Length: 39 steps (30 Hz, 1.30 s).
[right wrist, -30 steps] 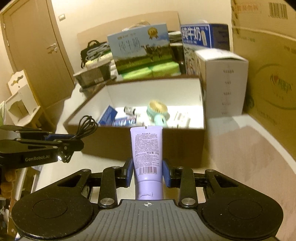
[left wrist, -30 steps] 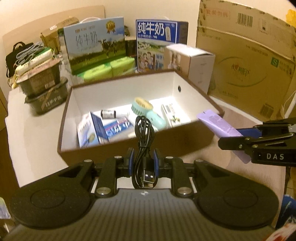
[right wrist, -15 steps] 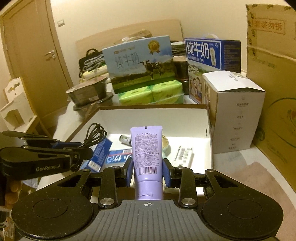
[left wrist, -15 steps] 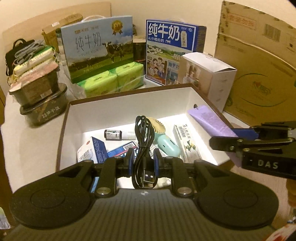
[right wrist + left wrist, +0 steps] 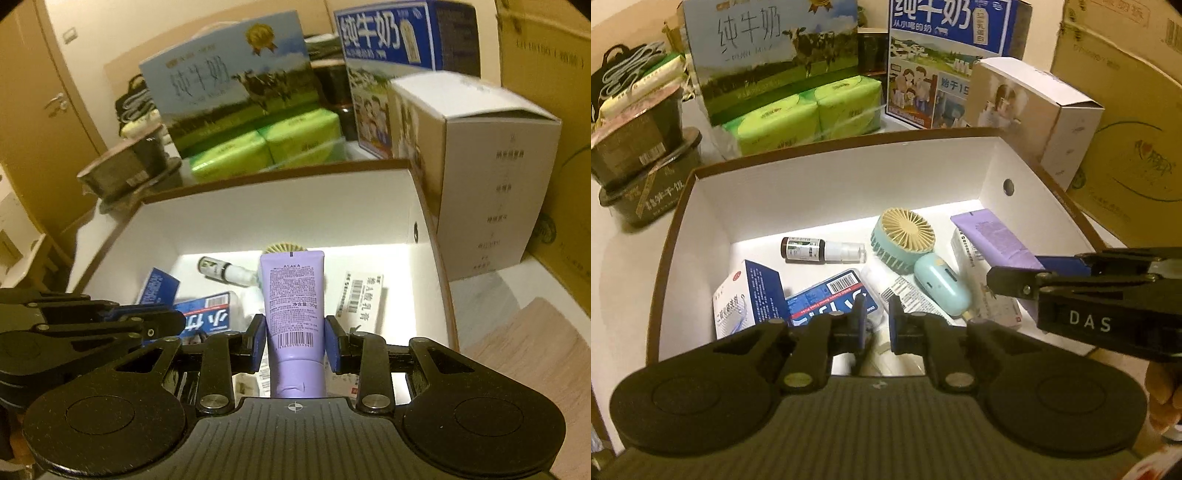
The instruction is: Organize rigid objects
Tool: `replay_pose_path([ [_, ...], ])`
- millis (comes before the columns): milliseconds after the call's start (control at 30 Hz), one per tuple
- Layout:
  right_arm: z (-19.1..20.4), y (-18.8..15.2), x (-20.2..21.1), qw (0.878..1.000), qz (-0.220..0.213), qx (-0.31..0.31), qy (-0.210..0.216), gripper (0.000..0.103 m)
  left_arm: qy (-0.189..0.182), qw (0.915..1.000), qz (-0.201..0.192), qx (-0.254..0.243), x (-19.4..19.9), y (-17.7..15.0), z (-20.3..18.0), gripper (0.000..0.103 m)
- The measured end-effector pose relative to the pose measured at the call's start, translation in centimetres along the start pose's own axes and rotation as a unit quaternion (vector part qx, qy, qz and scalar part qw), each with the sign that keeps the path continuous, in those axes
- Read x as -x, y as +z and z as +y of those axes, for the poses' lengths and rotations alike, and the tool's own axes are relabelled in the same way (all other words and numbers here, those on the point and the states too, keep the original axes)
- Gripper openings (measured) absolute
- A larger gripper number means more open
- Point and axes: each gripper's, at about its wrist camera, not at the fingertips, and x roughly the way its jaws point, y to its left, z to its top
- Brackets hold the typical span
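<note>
With both hand-held grippers brought over the box (image 5: 1030,155), the cable is gone from the left hand-held gripper (image 5: 875,325) – jaws together, empty – while the tube (image 5: 293,314) is kept clamped in the right hand-held gripper (image 5: 294,349), above the box floor – judged next for release.

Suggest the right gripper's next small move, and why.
Probably open the right gripper and let go of the purple plastic tube. The pads clamp the tube, and it already hangs over the open white-lined cardboard box, where other items lie.
</note>
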Motion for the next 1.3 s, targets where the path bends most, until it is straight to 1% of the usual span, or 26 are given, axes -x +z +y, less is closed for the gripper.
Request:
replay_pose_path([
  [67,-0.2,0.0,-0.3,1.000,0.002,-0.005,0.003,0.034,0.001,1.0000,0.001,0.003,-0.1,-0.1,0.2,0.020],
  [133,-0.4,0.0,-0.2,1.000,-0.006,-0.010,0.016,0.034,0.007,1.0000,0.001,0.003,-0.2,-0.2,0.4,0.025],
  [167,-0.4,0.1,-0.2,1.000,-0.007,-0.009,0.018,0.034,0.008,1.0000,0.002,0.003,-0.2,-0.3,0.5,0.025],
  [200,-0.4,0.2,-0.1,1.000,-0.007,-0.007,0.017,0.034,0.008,1.0000,0.003,0.004,-0.2,-0.3,0.6,0.026],
  [267,-0.3,0.2,0.0,1.000,-0.007,-0.005,0.016,0.034,0.006,1.0000,0.002,0.007,-0.1,-0.4,0.8,0.032],
  [300,-0.3,0.2,0.1,1.000,-0.007,-0.005,0.018,0.034,0.006,1.0000,0.001,0.008,0.1,-0.4,0.9,0.033],
  [467,-0.2,-0.2,0.4,1.000,0.000,-0.002,0.029,0.036,0.012,0.9999,-0.004,0.008,1.0,-1.0,1.1,0.043],
  [533,-0.1,-0.6,0.9,1.000,0.000,0.004,0.031,0.044,0.016,0.9998,-0.007,0.012,1.6,-1.2,1.3,0.048],
  [567,0.0,-0.8,1.3,1.000,-0.005,0.008,0.029,0.054,0.018,0.9997,-0.010,0.014,2.0,-1.4,1.4,0.050],
  [600,0.1,-1.0,1.9,0.999,-0.015,0.012,0.028,0.061,0.019,0.9996,-0.014,0.015,2.4,-1.5,1.4,0.052],
  [667,0.4,-1.4,3.0,0.999,-0.032,0.018,0.027,0.066,0.024,0.9993,-0.022,0.017,3.5,-1.8,1.4,0.059],
  [700,0.5,-1.5,3.7,0.999,-0.038,0.020,0.028,0.068,0.026,0.9992,-0.025,0.018,4.0,-1.9,1.3,0.062],
  [767,0.9,-1.8,5.1,0.998,-0.050,0.022,0.029,0.070,0.029,0.9988,-0.036,0.016,5.4,-2.3,1.0,0.067],
  [833,1.1,-2.4,6.7,0.997,-0.064,0.022,0.029,0.070,0.033,0.9983,-0.045,0.012,6.9,-2.8,0.5,0.070],
  [900,1.4,-3.0,8.2,0.997,-0.071,0.021,0.029,0.071,0.036,0.9979,-0.053,0.011,8.3,-3.3,0.1,0.070],
  [967,1.6,-3.7,9.7,0.996,-0.073,0.022,0.035,0.071,0.039,0.9974,-0.059,0.014,9.9,-3.9,-0.4,0.078],
  [1100,2.3,-5.6,12.7,0.996,-0.077,0.025,0.027,0.072,0.041,0.9962,-0.075,0.019,13.4,-5.9,-1.5,0.080],
  [1167,2.5,-6.6,14.0,0.996,-0.077,0.022,0.030,0.072,0.039,0.9956,-0.082,0.025,15.3,-7.0,-1.9,0.080],
  [1300,2.9,-8.8,16.5,0.997,-0.071,0.020,0.030,0.072,0.038,0.9949,-0.084,0.040,18.6,-9.4,-2.8,0.080],
])
